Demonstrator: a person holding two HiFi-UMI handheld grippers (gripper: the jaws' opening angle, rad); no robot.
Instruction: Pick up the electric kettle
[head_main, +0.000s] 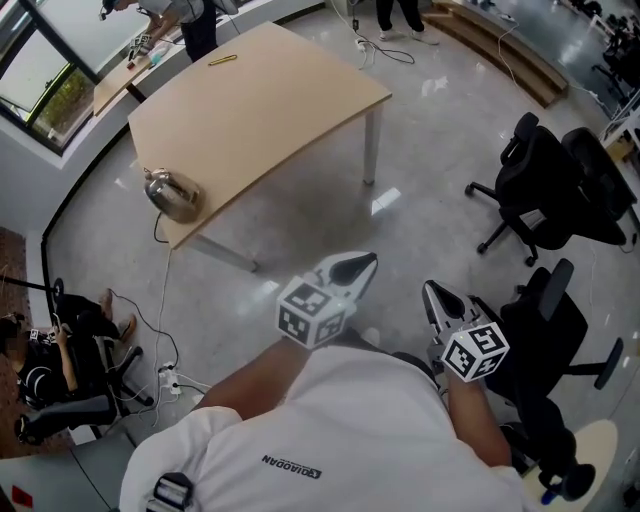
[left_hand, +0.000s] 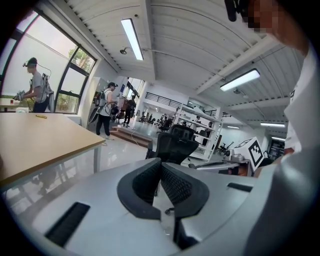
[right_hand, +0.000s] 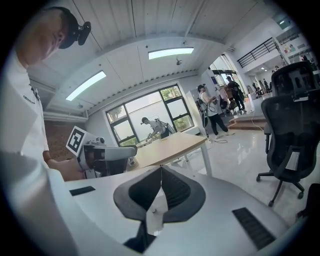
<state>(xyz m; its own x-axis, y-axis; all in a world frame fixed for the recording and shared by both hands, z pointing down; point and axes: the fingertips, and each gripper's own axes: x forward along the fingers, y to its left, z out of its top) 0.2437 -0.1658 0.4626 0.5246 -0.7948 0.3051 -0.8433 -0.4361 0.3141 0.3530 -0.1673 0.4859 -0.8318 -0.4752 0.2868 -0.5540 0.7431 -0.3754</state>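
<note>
The electric kettle (head_main: 172, 194), shiny metal with a dark handle, stands near the left corner of the light wooden table (head_main: 270, 90). A cord hangs from it toward the floor. Both grippers are held close to the person's body, well short of the table. The left gripper (head_main: 365, 262) is shut with nothing between its jaws, and its dark pads meet in its own view (left_hand: 160, 163). The right gripper (head_main: 430, 290) is likewise shut and empty (right_hand: 161, 169). Neither gripper view shows the kettle.
Black office chairs stand at the right (head_main: 545, 185) and close by the right gripper (head_main: 560, 340). A power strip with cables (head_main: 168, 380) lies on the floor at the left, near a black chair (head_main: 60, 400). A yellow object (head_main: 222, 60) lies on the table's far side. People stand beyond it.
</note>
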